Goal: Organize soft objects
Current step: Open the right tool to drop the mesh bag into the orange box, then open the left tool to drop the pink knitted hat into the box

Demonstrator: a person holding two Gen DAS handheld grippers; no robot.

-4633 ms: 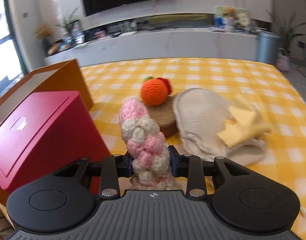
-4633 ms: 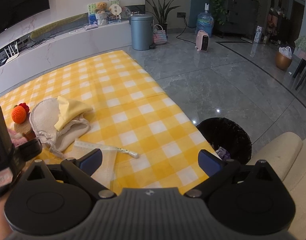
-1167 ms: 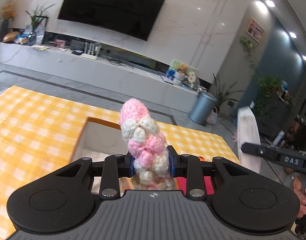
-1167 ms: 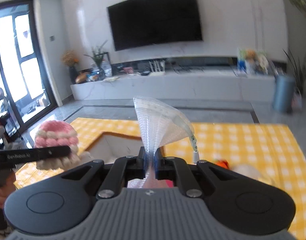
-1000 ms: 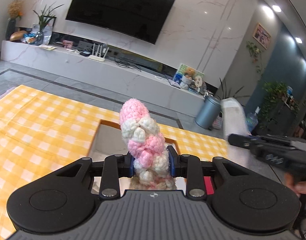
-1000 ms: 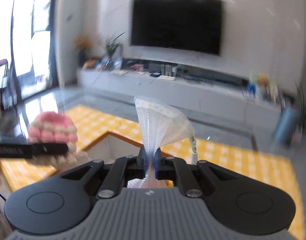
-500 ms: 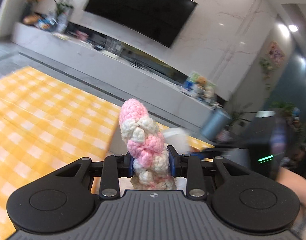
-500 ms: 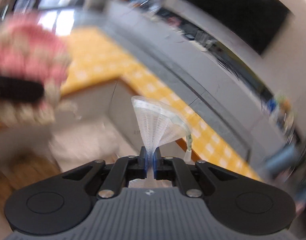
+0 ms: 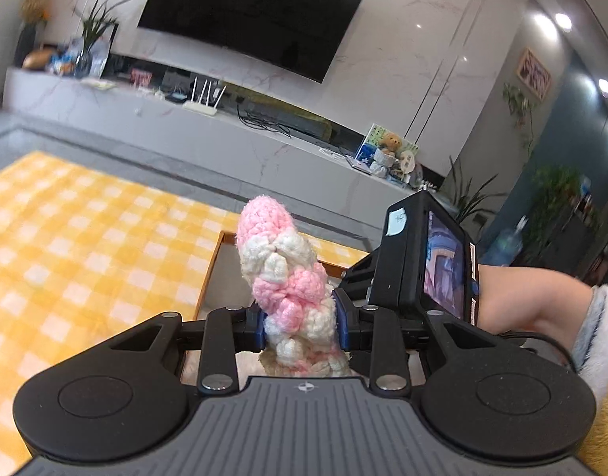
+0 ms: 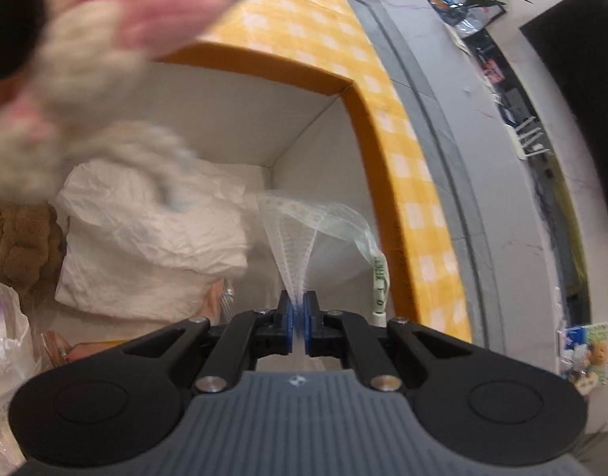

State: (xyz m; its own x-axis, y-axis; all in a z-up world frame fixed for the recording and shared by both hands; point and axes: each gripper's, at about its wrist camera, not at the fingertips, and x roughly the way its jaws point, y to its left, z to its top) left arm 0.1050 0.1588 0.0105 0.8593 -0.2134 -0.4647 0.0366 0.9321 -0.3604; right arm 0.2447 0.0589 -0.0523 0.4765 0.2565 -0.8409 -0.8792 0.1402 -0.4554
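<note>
My left gripper (image 9: 300, 323) is shut on a pink and white crocheted twist (image 9: 282, 273) that stands upright between its pads. It hovers at the near edge of an open cardboard box (image 9: 208, 273). My right gripper (image 10: 299, 323) is shut on a thin white mesh bag (image 10: 304, 234) that fans out above its pads, pointing down into the same box (image 10: 355, 91). The crocheted twist (image 10: 77, 59) shows blurred at the upper left of the right wrist view. The right gripper's body and camera (image 9: 423, 265) show just right of the twist, held by a bare forearm (image 9: 530, 297).
Inside the box lie a crumpled white cloth (image 10: 145, 242), a brown knitted piece (image 10: 18, 246) and a clear plastic bag (image 10: 2, 325). A yellow checked tablecloth (image 9: 74, 246) covers the table around the box. A TV wall and a long low cabinet (image 9: 224, 135) stand beyond.
My right gripper swung down and rolled with the mesh bag, from facing the room to pointing into the box. The left gripper sank a little with the twist; the right gripper now sits close beside it.
</note>
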